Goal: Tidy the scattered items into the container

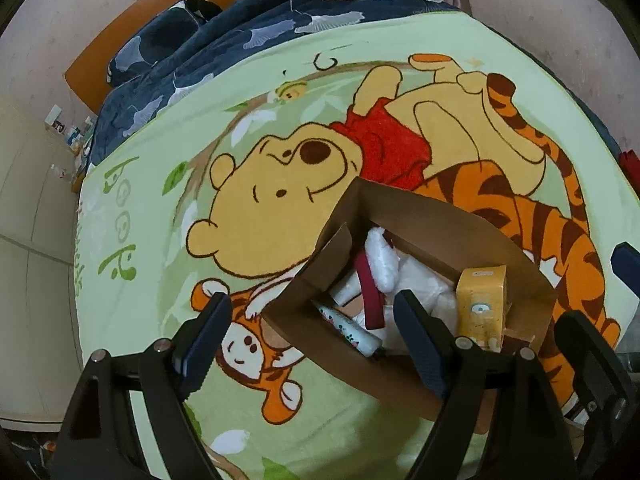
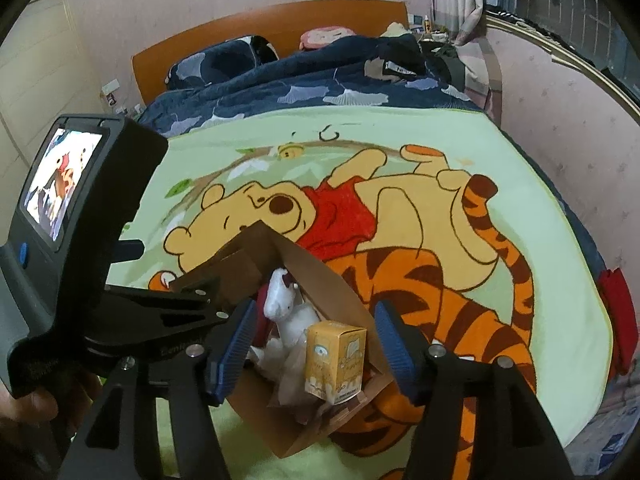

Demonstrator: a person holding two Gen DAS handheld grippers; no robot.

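Both grippers are tipped steeply downward, side by side. The left gripper (image 1: 310, 344) has its fingers (image 1: 204, 340) spread wide with nothing between the pads. The right gripper (image 2: 316, 350) is open too, just not as wide, blue ribbed pads facing each other and pressing on nothing. A bit of the person's hand (image 2: 36, 408) shows under the left gripper's body.

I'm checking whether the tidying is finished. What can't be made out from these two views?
- Floor of the cardboard box: covered by the white plush toy in both views.
- Patterned tube, left wrist view: lower end hidden behind the left gripper finger.
- Yellow carton print: too small to read.
- Bed's near edge: cut off by both frames.
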